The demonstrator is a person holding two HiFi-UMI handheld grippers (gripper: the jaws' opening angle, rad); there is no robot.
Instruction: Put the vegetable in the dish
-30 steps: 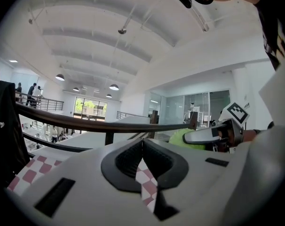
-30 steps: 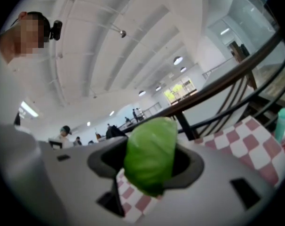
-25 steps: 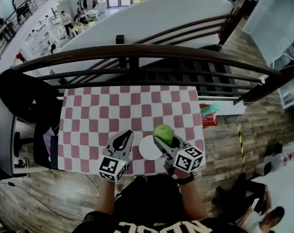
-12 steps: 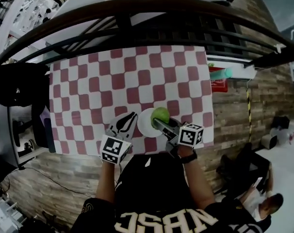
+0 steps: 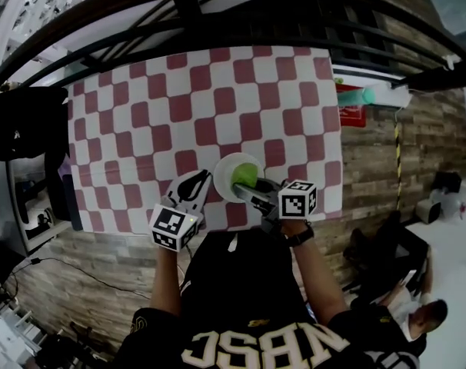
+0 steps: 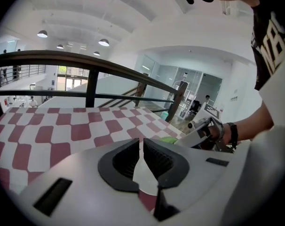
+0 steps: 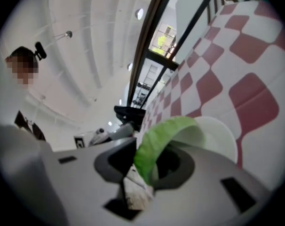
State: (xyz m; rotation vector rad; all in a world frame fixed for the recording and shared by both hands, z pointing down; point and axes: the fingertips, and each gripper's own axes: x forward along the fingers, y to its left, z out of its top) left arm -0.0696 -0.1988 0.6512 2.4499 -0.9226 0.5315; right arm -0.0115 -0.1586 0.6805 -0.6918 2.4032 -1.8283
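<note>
A white dish [image 5: 230, 165] sits on the red-and-white checked table [image 5: 141, 114] near its front edge. My right gripper [image 5: 247, 191] reaches over the dish's right side; its jaws are closing and pinch a green leafy vegetable [image 5: 245, 177] just above the dish. In the right gripper view the leaf [image 7: 156, 145] curls up out of the narrow gap, with the dish [image 7: 220, 133] right behind it. My left gripper [image 5: 194, 181] is shut and empty, just left of the dish. Beyond the shut jaws, the left gripper view shows a bit of the vegetable [image 6: 168, 139].
A dark railing [image 5: 179, 14] runs along the table's far edge. A red box with a green-capped item [image 5: 354, 102] lies off the table's right side. A black chair [image 5: 25, 121] stands at the left. Wood floor surrounds the table.
My right gripper has carried the vegetable left, from beside the dish to over it, and its jaws have narrowed. The left gripper has stayed shut beside the dish.
</note>
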